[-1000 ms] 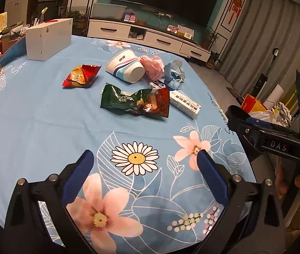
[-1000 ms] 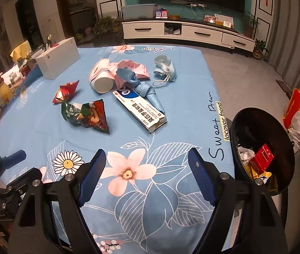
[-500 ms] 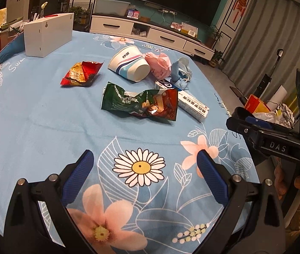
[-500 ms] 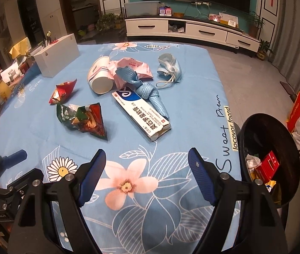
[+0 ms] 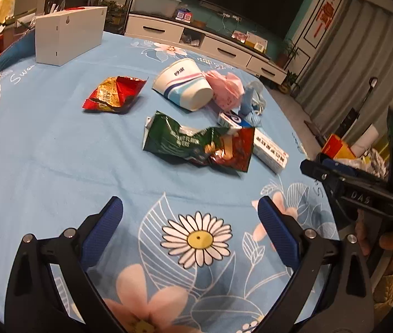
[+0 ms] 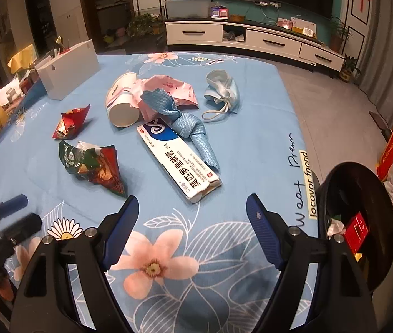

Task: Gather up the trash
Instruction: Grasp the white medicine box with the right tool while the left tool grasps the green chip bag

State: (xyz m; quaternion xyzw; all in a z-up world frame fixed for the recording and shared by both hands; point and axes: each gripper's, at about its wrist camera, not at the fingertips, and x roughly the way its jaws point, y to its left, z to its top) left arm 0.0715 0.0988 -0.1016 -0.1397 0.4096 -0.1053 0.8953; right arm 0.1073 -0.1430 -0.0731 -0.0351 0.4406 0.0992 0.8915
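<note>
Blue floral tablecloth (image 6: 252,138), green-red wrapper (image 6: 93,163)

We count two crumpled snack wrappers ahead of the tool: a green-and-red one (image 6: 93,168) nearest it and a smaller red-gold one (image 6: 70,123) further left. Beyond them lie one paper cup (image 6: 121,102) on its side, one pink bag (image 6: 168,88), one blue mesh cloth (image 6: 185,127), one long medicine carton (image 6: 178,161) and one face mask (image 6: 223,94). One white box (image 6: 67,73) stands far left. One black bin (image 6: 360,216) sits right of the tool.
</note>
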